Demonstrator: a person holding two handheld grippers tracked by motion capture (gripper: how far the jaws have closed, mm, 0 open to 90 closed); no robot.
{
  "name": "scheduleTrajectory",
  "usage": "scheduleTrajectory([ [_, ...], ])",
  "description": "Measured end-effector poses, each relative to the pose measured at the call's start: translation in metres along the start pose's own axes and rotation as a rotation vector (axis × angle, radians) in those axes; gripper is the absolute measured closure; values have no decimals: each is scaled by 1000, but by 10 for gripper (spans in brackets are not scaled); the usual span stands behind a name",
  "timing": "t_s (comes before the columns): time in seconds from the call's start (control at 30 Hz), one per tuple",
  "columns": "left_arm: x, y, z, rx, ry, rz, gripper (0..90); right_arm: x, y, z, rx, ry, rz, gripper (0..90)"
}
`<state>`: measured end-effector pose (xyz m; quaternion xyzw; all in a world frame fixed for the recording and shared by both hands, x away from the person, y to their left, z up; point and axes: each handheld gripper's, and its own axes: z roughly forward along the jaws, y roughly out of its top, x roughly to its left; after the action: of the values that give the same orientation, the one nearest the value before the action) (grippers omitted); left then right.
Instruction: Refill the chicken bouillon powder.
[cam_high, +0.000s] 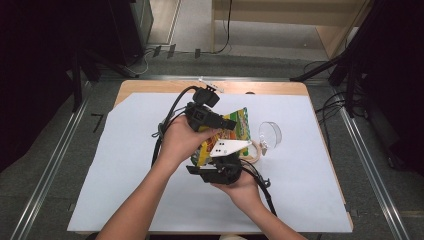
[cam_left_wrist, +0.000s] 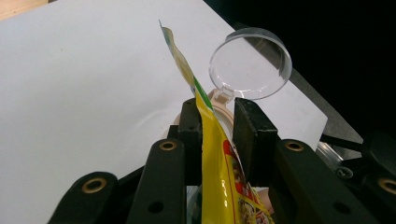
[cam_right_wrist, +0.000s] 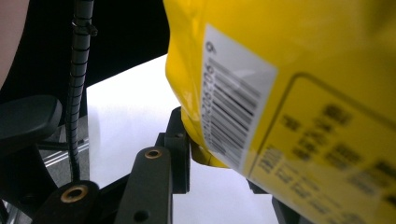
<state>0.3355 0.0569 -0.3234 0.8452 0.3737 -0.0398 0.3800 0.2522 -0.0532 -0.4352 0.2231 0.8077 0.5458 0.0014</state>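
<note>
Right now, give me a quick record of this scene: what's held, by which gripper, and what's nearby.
held: yellow bag
left gripper: bag's edge between its jaws; a gap shows on one side
right gripper: at the bag's barcode side, grip unclear
nearby: container with clear lid flipped open
surface: white sheet

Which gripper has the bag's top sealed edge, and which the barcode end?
The left gripper pinches the thin top edge of the yellow snack bag, near the clear lid. The right gripper grips the barcode end.

Yellow packet (cam_right_wrist: 299, 93) hides the right jaw (print blurred, unreadable).
</note>
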Motion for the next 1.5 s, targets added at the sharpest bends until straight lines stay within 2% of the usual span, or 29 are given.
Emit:
scheduleTrajectory([
  [0.9, 1, -1, 1, 7, 4, 0, 742, 0, 0, 0, 4, 0, -2, 686],
  [1.23, 3, 5, 1, 24, -15, -21, 739, 2, 2, -2, -17, 12, 23, 683],
  [1.5, 5, 7, 3, 37, -23, -22, 739, 1, 2, -2, -19, 10, 34, 682],
])
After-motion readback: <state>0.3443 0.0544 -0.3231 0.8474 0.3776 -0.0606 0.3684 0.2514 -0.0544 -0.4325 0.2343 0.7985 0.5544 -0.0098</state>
